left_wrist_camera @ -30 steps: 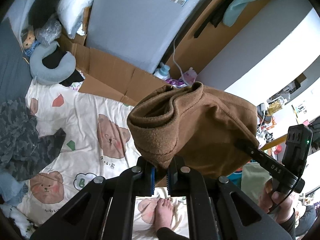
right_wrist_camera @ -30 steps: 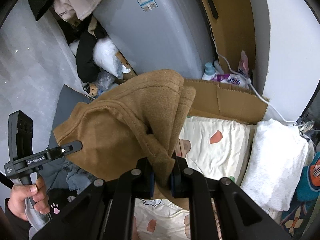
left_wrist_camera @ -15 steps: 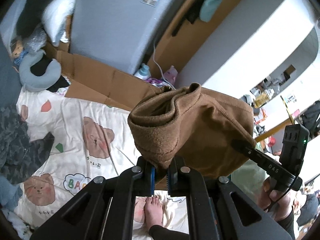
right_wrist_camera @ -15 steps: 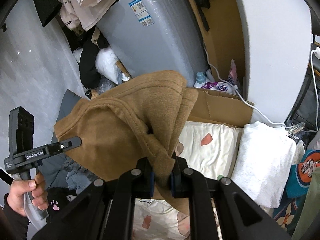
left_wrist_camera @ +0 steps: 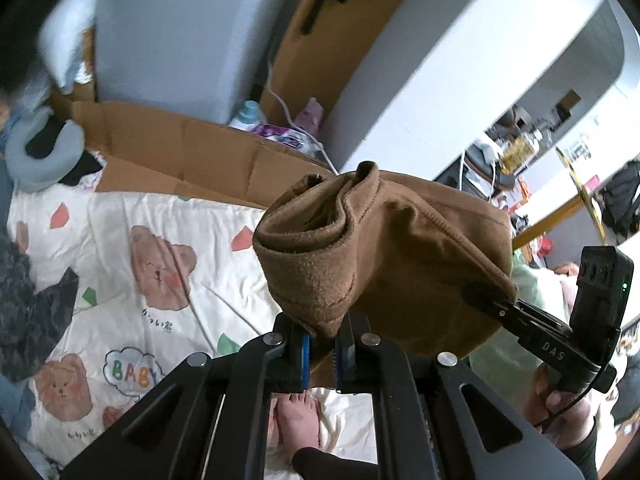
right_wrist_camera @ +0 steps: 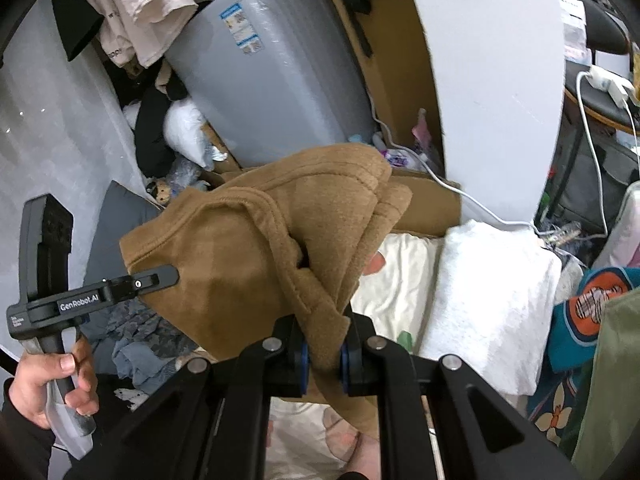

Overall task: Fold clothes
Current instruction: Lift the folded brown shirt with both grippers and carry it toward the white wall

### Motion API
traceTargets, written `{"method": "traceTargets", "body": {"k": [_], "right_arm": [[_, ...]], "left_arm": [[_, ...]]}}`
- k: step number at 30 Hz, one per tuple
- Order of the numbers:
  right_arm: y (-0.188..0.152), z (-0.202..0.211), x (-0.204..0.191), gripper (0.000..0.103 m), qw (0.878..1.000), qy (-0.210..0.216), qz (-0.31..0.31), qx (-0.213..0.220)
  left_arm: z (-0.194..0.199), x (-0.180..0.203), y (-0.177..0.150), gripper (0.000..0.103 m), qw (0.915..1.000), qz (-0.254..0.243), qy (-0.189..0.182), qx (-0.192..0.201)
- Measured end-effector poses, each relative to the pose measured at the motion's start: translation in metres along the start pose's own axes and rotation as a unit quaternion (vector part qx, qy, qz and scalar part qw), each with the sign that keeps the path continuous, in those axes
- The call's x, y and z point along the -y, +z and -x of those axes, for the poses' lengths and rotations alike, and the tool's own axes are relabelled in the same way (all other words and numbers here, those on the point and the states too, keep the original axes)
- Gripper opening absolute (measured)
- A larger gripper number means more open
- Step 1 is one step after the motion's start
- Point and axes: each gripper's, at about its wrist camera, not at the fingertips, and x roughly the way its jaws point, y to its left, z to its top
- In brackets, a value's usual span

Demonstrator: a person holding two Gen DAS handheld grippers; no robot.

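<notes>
Cream quilt printed with brown bears (left_wrist_camera: 132,248) spreads below everything I hold, and I place the rest against it. Beyond its far edge stands a creased brown cardboard sheet (left_wrist_camera: 192,152), and behind that a tall grey wrapped cylinder (right_wrist_camera: 272,92). Along the quilt's right edge lies a folded white fluffy blanket (right_wrist_camera: 488,304); at its left edge sits a heap of dark camouflage-patterned clothes (left_wrist_camera: 28,296). Above the quilt's middle I hold the tan fleece garment (left_wrist_camera: 392,264) up in the air, bunched into thick folds, clear of the bedding. My left gripper (left_wrist_camera: 320,350) is clamped on a lower fold of it, blue pads pressed into the cloth. My right gripper (right_wrist_camera: 323,354) pinches another hem the same way, fabric hanging down between its fingers. My left hand (right_wrist_camera: 52,380) wraps the handle out to the side, and my right hand (left_wrist_camera: 560,408) does likewise. My bare foot (left_wrist_camera: 298,416) rests on the quilt's near edge.
</notes>
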Motion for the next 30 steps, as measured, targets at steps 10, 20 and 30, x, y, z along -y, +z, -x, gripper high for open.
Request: {"method": "traceTargets", "body": {"k": [10, 20, 30], "right_arm": [[-0.029, 0.004, 0.068, 0.01, 0.999, -0.02, -0.041, 0.009], [-0.036, 0.014, 0.137, 0.01, 0.995, -0.066, -0.065, 0.028], [-0.045, 0.012, 0.196, 0.01, 0.988, -0.116, -0.101, 0.031]], "left_arm": [[-0.061, 0.048, -0.002, 0.007, 0.9966, -0.042, -0.064, -0.031], [-0.116, 0.085, 0.0, 0.007, 0.989, -0.084, -0.113, -0.048], [-0.164, 0.1, -0.004, 0.007, 0.9756, -0.09, -0.187, -0.072]]}}
